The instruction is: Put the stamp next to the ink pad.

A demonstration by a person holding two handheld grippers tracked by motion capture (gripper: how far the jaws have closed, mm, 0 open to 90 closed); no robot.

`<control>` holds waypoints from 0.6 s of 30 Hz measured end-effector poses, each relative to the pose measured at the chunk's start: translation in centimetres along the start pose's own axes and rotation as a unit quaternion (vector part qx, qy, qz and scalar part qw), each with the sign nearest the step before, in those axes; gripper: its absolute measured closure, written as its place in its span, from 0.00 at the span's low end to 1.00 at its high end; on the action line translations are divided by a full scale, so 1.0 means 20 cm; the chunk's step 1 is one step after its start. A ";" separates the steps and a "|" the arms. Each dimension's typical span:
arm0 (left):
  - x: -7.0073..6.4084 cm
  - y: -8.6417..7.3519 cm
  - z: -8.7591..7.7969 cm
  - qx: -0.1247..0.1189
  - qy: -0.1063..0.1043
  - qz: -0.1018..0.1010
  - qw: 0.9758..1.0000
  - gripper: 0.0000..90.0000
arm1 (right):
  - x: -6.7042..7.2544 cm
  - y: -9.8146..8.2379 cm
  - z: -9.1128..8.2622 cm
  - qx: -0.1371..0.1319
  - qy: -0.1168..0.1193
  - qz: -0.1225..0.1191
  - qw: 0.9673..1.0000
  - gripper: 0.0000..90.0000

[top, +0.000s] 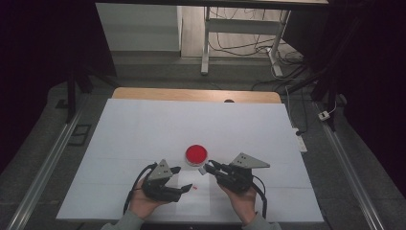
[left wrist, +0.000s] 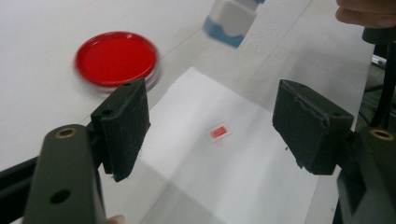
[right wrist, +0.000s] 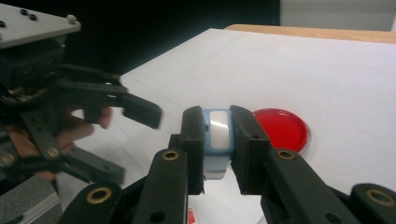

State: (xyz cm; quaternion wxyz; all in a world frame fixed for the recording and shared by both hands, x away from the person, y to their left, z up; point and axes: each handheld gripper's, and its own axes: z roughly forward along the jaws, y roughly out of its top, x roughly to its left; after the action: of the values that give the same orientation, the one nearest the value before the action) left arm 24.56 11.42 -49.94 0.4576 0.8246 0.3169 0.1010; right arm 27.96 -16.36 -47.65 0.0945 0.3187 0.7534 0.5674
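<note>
A shallow round red dish [top: 197, 154] sits on the white table cover [top: 143, 129], just beyond both grippers. My right gripper [top: 208, 168] is shut on a small white and blue block [right wrist: 218, 133], held above the table beside the dish [right wrist: 281, 128]. My left gripper [top: 182, 178] is open with nothing between its jaws. It hovers over a white paper sheet [left wrist: 233, 168] that carries a small red tag [left wrist: 220, 131]. In the left gripper view the dish [left wrist: 116, 58] lies at the upper left and the block [left wrist: 229, 21] hangs at the top.
The wooden table edge [top: 196, 94] runs along the far side. Behind it on the floor stand a desk frame [top: 207, 43] and loose cables [top: 249, 45]. Metal rails [top: 45, 172] flank the table on both sides.
</note>
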 end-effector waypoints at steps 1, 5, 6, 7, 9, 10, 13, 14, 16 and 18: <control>0.01 -0.01 -0.01 -0.001 0.002 -0.003 1.000 0.31 | -0.01 0.00 0.00 0.002 -0.002 0.000 1.000 0.84; 0.05 -0.02 -0.07 -0.005 0.011 -0.015 1.000 0.31 | -0.03 0.00 -0.01 0.004 -0.010 -0.002 1.000 0.84; 0.06 -0.03 -0.08 -0.005 0.013 -0.017 1.000 0.31 | -0.04 0.00 -0.01 0.005 -0.011 -0.003 1.000 0.84; 0.07 -0.04 -0.09 -0.004 0.015 -0.019 1.000 0.31 | -0.04 0.00 -0.01 0.007 -0.012 -0.004 1.000 0.84; 0.08 -0.05 -0.11 -0.003 0.019 -0.022 1.000 0.31 | -0.05 0.00 -0.01 0.010 -0.014 -0.008 1.000 0.84; 0.09 -0.05 -0.13 -0.002 0.022 -0.024 0.999 0.31 | -0.06 0.00 -0.01 0.013 -0.012 -0.008 1.000 0.84; 0.12 -0.08 -0.16 0.002 0.031 -0.026 0.999 0.31 | -0.07 0.00 0.00 0.020 -0.010 -0.018 1.000 0.84; 0.13 -0.09 -0.17 0.003 0.034 -0.030 0.999 0.31 | -0.07 0.00 0.00 0.021 -0.010 -0.022 0.999 0.84; 0.15 -0.11 -0.19 0.006 0.036 -0.038 0.999 0.31 | -0.08 0.01 0.00 0.023 -0.009 -0.027 0.999 0.84; 0.16 -0.13 -0.21 0.007 0.042 -0.042 0.998 0.31 | -0.10 0.01 0.00 0.025 -0.008 -0.030 0.999 0.84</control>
State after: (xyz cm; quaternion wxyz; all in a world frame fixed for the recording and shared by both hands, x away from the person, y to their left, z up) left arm 24.04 17.37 -50.12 0.4418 0.8090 0.3707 0.1138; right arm 29.54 -17.43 -47.89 0.1095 0.3023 0.7761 0.5425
